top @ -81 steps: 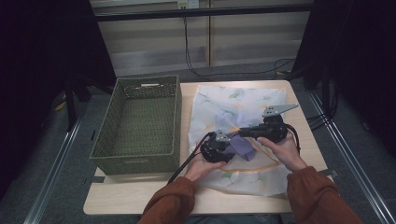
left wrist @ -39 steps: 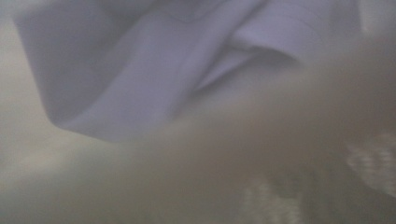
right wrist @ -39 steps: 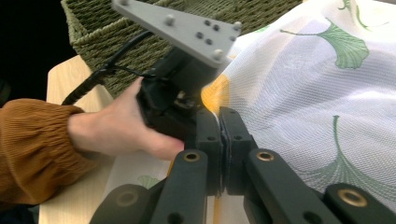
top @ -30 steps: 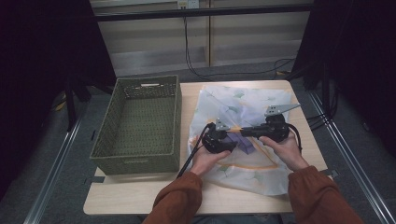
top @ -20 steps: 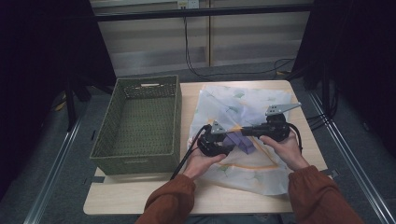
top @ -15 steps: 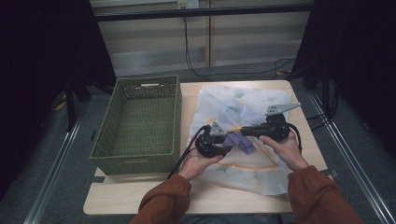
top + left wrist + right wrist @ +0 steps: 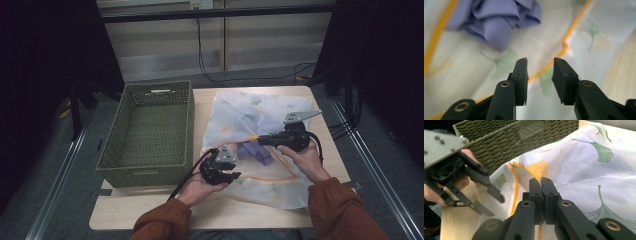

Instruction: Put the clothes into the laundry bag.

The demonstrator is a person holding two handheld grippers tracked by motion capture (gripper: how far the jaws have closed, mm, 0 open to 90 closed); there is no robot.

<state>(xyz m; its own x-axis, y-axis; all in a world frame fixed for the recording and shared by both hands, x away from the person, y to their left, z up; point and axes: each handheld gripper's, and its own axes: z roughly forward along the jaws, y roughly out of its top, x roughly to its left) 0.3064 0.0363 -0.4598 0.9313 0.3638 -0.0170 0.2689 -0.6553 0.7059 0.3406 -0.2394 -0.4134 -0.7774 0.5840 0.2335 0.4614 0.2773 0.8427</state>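
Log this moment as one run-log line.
left gripper: open, over mesh bag's near edge | right gripper: shut on mesh bag, lifting it | purple cloth: inside bag | basket: left of bag

Woven basket [image 7: 150,130] walls off table's left, bare wood strip [image 7: 200,212] along near edge

My right gripper [image 7: 541,185] has its 2 black jaws pressed together, pinching a fold of the white mesh bag [image 7: 584,170], which is printed with green and orange ginkgo leaves and edged with an orange zipper [image 7: 514,192]. At the left my left hand [image 7: 439,187] holds the left gripper [image 7: 491,203] with its jaws apart, just beside the bag's edge above the wooden table [image 7: 456,220]. A woven green basket [image 7: 511,137] stands behind.
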